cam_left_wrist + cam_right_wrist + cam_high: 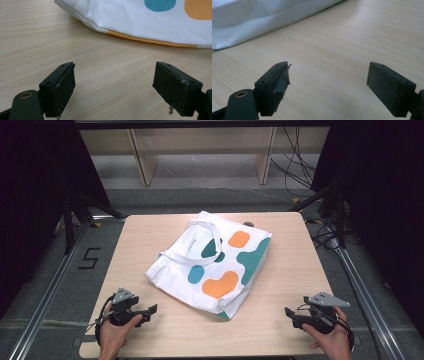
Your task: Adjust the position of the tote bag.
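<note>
The left gripper (150, 310) sits low at the near left corner of the desk (290, 270), held in a hand (114, 332), its jaws wide apart with nothing between them. In the left gripper view those jaws frame bare wood, and the bag's (150, 22) white edge with an orange seam lies just ahead, not touching.

The bag (212, 262) lies flat across the middle of the desk, turned at an angle, white cloth with teal, blue and orange blobs. Its two handles (200, 232) lie slack over the top end, toward the far side. It looks like a soft, light tote, seemingly empty or nearly so: it should crumple and sag if lifted and slide easily on the smooth wood. The handles or the hemmed mouth look like the best holds; a pinch on the flat panel would likely gather only one layer.

The right gripper (288, 313) rests at the near right corner in the other hand (332, 340), jaws likewise wide and empty. In the right gripper view the bag's plain white side (262, 17) lies beyond, well clear of the jaws.
</note>
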Tool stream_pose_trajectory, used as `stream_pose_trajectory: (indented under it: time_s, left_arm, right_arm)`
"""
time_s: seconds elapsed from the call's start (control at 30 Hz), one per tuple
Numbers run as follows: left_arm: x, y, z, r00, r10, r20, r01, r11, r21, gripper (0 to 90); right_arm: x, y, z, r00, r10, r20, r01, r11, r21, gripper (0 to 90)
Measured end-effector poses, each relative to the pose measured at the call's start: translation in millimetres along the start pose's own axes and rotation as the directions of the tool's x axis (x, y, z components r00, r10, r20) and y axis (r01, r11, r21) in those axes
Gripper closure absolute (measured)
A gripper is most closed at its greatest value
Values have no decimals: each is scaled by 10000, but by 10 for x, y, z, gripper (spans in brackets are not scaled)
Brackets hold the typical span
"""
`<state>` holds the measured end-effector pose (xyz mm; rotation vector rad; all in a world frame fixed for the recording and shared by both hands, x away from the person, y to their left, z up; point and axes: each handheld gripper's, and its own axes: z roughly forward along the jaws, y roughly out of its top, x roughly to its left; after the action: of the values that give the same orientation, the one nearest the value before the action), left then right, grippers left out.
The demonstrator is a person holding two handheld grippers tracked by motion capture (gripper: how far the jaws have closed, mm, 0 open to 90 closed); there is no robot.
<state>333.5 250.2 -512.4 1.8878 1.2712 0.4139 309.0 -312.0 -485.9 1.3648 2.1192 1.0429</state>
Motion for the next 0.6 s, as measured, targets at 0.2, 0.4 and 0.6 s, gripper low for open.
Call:
stream_pose_trajectory:
  time_s: [0.2,0.4,0.6]
  left_arm:
    - [-8,14,-12,9984,-563,27,564,9973,-480,150]
    - [20,41,6,9996,-273,-105,270,9994,-214,150]
    - [-28,139,30,9997,-235,-26,234,9987,-449,150]
  right_arm:
    - [-16,4,16,9991,-383,-168,382,9993,-61,189]
    - [-3,8,21,9987,-484,-182,483,9988,-18,195]
    - [4,7,25,9974,-529,-484,532,9986,55,200]
